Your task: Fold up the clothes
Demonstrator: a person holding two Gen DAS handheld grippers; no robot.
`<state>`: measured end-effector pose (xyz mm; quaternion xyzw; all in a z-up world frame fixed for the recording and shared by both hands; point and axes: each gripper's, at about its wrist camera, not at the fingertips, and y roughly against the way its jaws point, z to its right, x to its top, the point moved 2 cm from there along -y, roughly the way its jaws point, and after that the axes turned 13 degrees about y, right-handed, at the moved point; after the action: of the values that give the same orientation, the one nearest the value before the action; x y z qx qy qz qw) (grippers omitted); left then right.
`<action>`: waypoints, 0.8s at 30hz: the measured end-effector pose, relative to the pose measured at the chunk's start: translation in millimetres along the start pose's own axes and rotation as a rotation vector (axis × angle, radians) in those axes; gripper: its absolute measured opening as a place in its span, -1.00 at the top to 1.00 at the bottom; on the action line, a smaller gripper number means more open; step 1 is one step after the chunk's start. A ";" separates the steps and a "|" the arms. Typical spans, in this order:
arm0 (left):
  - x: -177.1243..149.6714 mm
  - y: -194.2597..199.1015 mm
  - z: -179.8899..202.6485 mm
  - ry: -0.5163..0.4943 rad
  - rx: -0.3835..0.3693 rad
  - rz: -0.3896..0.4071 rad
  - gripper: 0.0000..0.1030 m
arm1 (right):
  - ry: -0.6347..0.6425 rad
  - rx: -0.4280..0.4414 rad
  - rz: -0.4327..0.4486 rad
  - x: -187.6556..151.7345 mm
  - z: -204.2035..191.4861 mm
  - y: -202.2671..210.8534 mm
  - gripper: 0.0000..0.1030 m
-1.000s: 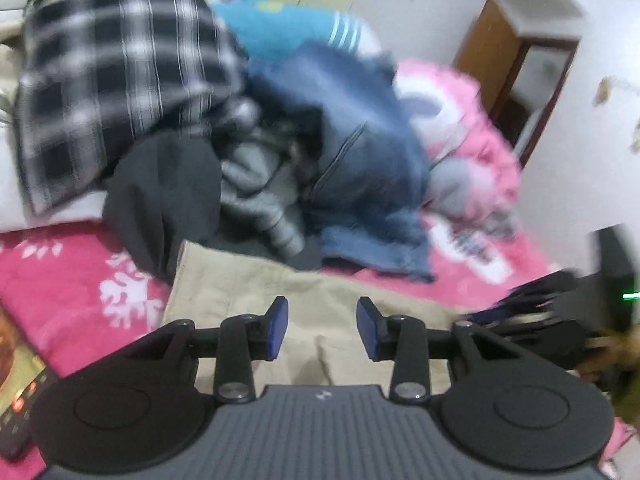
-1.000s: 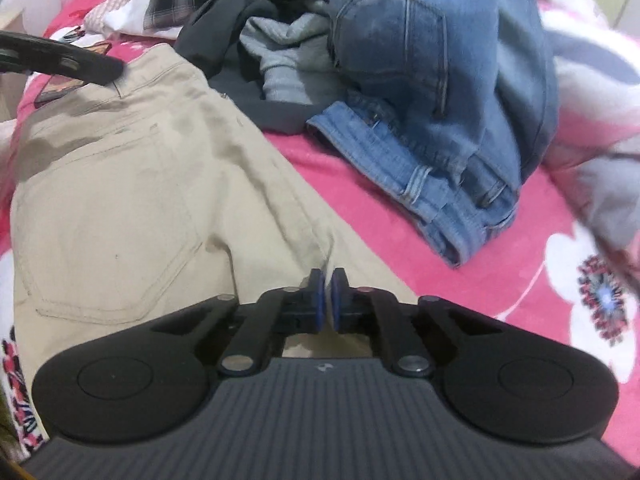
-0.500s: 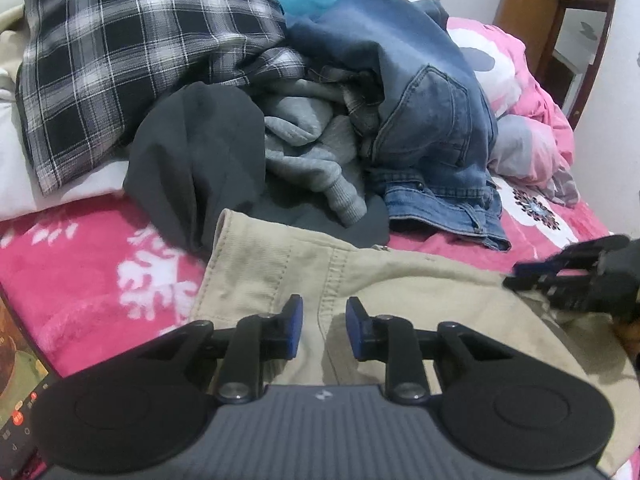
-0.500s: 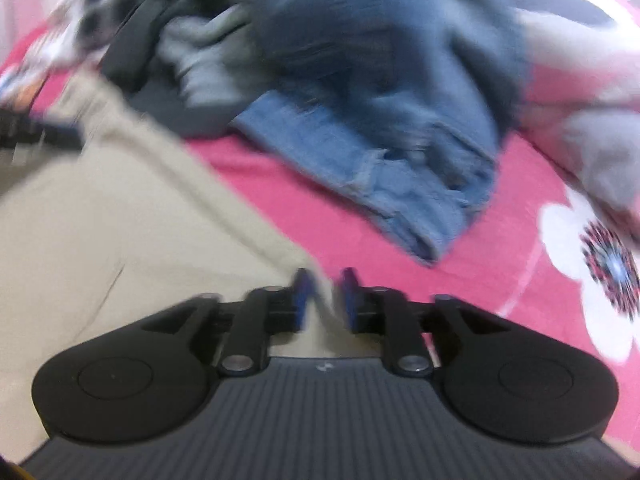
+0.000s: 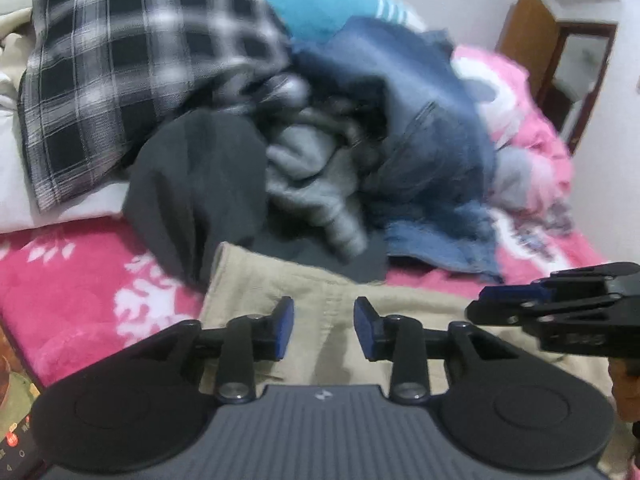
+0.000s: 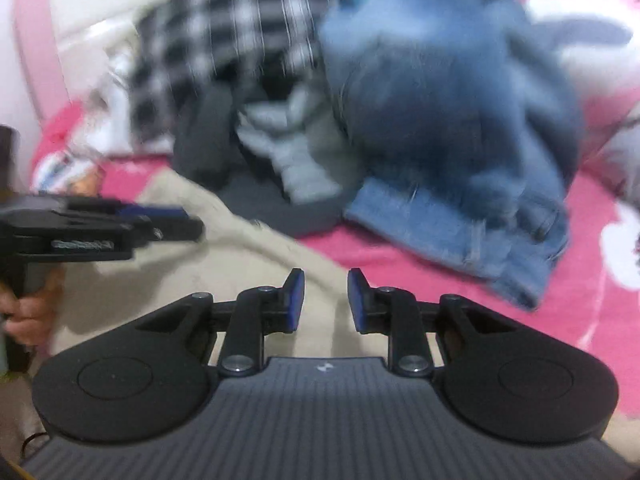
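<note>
2 open tools point(image 5: 324, 328) point(image 6: 325, 300), khaki trousers point(image 5: 400, 308) beneath

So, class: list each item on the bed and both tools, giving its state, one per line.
Left tool: open, empty.
Right tool: open, empty.
Khaki trousers: spread flat, unfolded.
Jeans: crumpled, unfolded.
Plaid shirt: heaped.
Grey sweater: bunched.

pink floral bedspread point(image 5: 72, 280), brown wooden door point(image 5: 528, 36), phone point(image 5: 16, 412) at the bed's edge
</note>
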<state>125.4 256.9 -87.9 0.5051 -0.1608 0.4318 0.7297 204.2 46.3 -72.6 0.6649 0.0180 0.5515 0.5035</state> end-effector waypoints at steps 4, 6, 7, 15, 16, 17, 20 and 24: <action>0.5 -2.3 -3.1 0.010 -0.005 0.008 0.52 | -0.115 -0.070 -0.061 -7.6 20.5 -33.8 0.57; -0.2 -1.8 -5.1 0.012 -0.011 0.012 0.52 | -0.172 -0.111 -0.045 -5.3 30.6 -22.2 0.56; -0.6 -2.0 -6.3 0.016 -0.015 0.014 0.52 | -0.201 -0.132 -0.038 -4.2 35.7 -16.4 0.56; -4.3 -2.2 -12.9 0.056 -0.048 0.034 0.52 | -0.290 -0.166 -0.039 -32.7 1.0 50.4 0.41; -4.6 -2.0 -12.5 0.053 -0.048 0.036 0.51 | -0.312 -0.165 -0.059 -40.6 -4.2 51.3 0.36; -4.9 -1.8 -12.1 0.050 -0.047 0.037 0.51 | -0.334 -0.163 -0.078 -48.5 -9.5 52.3 0.21; -5.8 -1.0 -10.9 0.040 -0.046 0.043 0.50 | -0.361 -0.170 -0.127 -67.4 -25.2 40.5 -0.01; -6.3 -0.2 -11.3 0.043 -0.047 0.048 0.50 | -0.334 -0.239 -0.139 -67.3 -37.4 38.4 -0.28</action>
<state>119.7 263.9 -97.1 0.4742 -0.1672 0.4562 0.7342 129.3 12.8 -98.5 0.6797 -0.0856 0.3957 0.6116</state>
